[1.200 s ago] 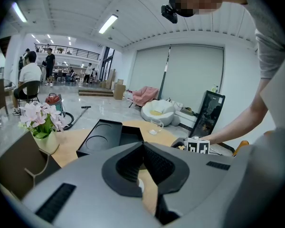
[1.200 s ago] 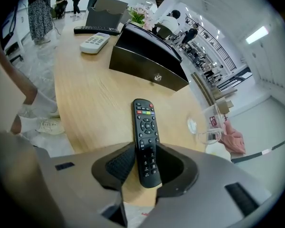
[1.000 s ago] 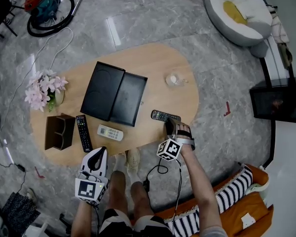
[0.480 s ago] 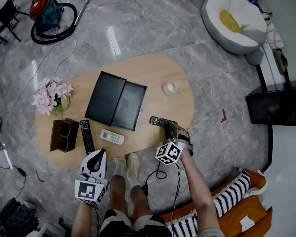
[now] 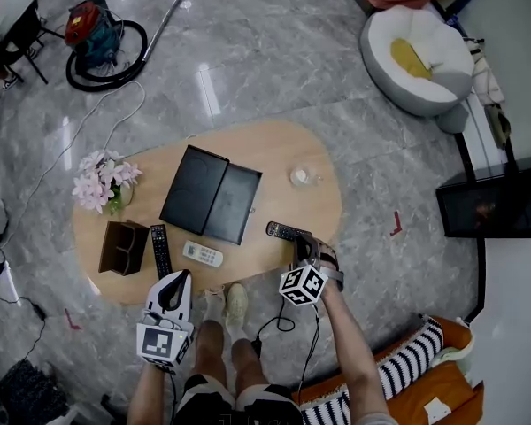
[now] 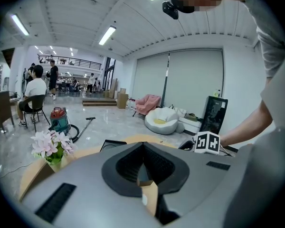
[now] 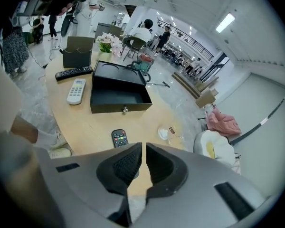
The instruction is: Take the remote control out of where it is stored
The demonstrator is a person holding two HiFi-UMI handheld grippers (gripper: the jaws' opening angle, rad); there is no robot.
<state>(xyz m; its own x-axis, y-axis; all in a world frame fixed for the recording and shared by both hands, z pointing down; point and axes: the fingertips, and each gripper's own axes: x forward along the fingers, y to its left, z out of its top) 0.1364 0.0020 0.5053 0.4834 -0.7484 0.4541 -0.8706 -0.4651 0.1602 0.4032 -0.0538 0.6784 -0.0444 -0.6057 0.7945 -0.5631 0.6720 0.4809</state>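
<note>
**Remote lying out on the table, both grippers empty**

The left gripper (image 6: 142,146) is hanging clenched and empty off the table's (image 5: 274,149) near edge. The black box (image 5: 234,204) is sitting open mid-table, seemingly empty, though its inside is dim. The remote control (image 5: 286,232) is lying outside it, to its right. The right gripper (image 7: 143,148) is hovering just beside the remote, and its jaws have just been closing to a slit on nothing. Any retreat is best going straight up, to avoid nudging the remote toward the edge.

Table (image 5: 283,140) bears box (image 5: 211,193), 3 remotes (image 5: 201,254), flowers (image 5: 104,180), holder (image 5: 124,247), dish (image 5: 303,177).
</note>
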